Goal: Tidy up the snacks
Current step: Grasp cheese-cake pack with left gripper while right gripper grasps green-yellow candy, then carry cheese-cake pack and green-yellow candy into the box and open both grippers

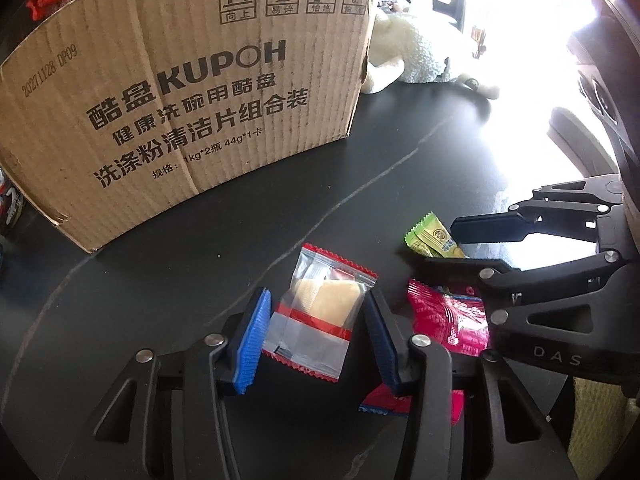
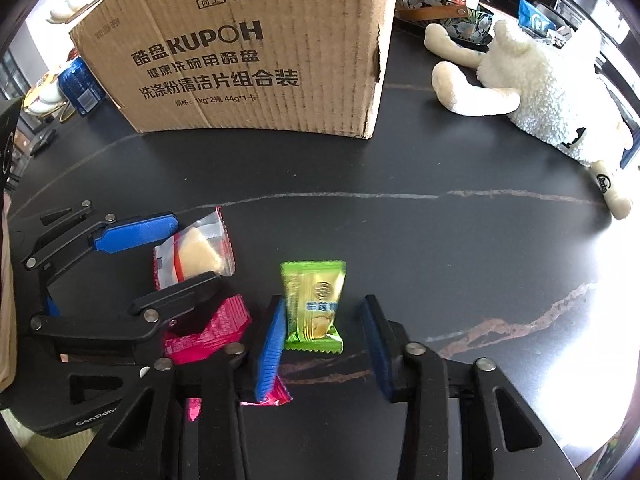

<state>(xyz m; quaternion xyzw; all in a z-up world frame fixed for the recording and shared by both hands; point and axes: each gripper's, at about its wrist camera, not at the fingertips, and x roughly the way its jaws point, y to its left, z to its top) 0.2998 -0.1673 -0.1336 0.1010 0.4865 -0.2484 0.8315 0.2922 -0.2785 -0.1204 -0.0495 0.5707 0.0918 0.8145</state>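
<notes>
Both tools are spread wide, each straddling a snack that lies flat on the dark counter, and neither has closed on anything. The left tool (image 1: 314, 320) has the clear red-edged packet (image 1: 316, 312) between its fingers, with gaps showing on both sides in the left wrist view. The right tool (image 2: 326, 344) brackets the green packet (image 2: 314, 306); its left pad sits just beside or touching the wrapper (the view does not settle which), while the right pad stands apart from it.

To grip well, each tool should probably close across the firm middle of its packet, over the biscuit itself rather than the crimped seal, which would likely slide or fold. The pink packet (image 2: 216, 332) lies partly under the left tool's linkage, just beside the clear one, so a low, level closing should keep it from being dragged along.

Both tools reach forward and slightly down, side by side near the counter's front edge, the left one angled across toward the right. The cardboard box (image 2: 256, 52) stands toward the counter's back edge, the likely place for the snacks, with a plush sheep (image 2: 548, 92) toward the back right corner.
</notes>
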